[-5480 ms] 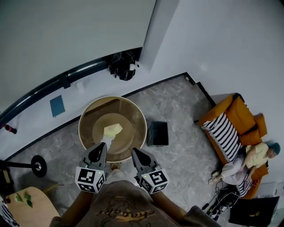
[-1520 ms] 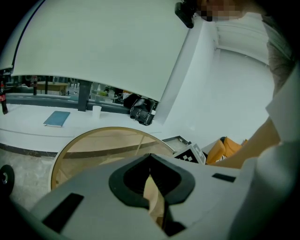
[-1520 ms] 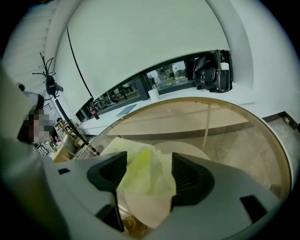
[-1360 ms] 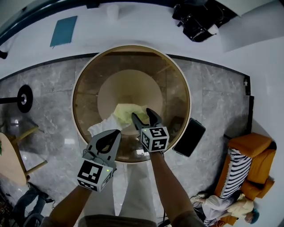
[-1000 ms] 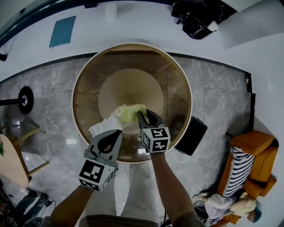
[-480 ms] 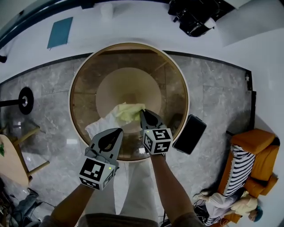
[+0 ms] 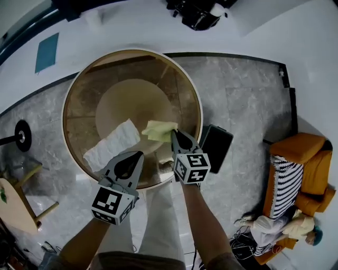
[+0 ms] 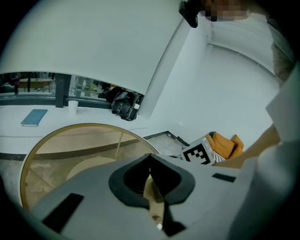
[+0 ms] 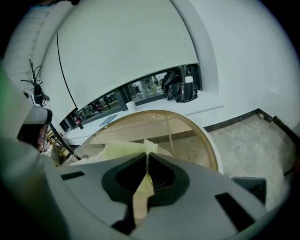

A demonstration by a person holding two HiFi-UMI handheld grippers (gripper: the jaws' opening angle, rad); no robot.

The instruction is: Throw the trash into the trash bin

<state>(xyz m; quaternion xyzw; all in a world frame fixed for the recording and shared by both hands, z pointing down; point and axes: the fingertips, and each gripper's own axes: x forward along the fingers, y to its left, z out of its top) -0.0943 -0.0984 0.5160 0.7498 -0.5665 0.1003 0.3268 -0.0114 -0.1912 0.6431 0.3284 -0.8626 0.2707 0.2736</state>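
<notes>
My right gripper (image 7: 174, 132) is shut on a corner of a crumpled yellow paper (image 7: 159, 129), which it holds just above the round glass table (image 7: 73, 95). In the right gripper view the yellow paper (image 9: 123, 151) fans out past the closed jaws of the right gripper (image 9: 147, 154). A white paper towel (image 7: 111, 145) lies flat on the table to the left, apart from the yellow piece. My left gripper (image 7: 137, 155) hovers over the table's near edge, jaws together with nothing in them; the left gripper (image 8: 150, 155) shows the same. A black trash bin (image 7: 215, 148) stands on the floor right of the table.
An orange sofa (image 7: 298, 158) with a striped cushion and a person lying on it is at the right. A black bag (image 7: 196, 13) and a teal book (image 7: 46, 45) rest on the white ledge behind the table. A black disc (image 7: 21, 135) and a wooden seat (image 7: 13, 205) are at the left.
The right gripper closed on the yellow paper and drew it to the right, off the white towel. Both grippers shifted right toward the table's edge nearest the bin.
</notes>
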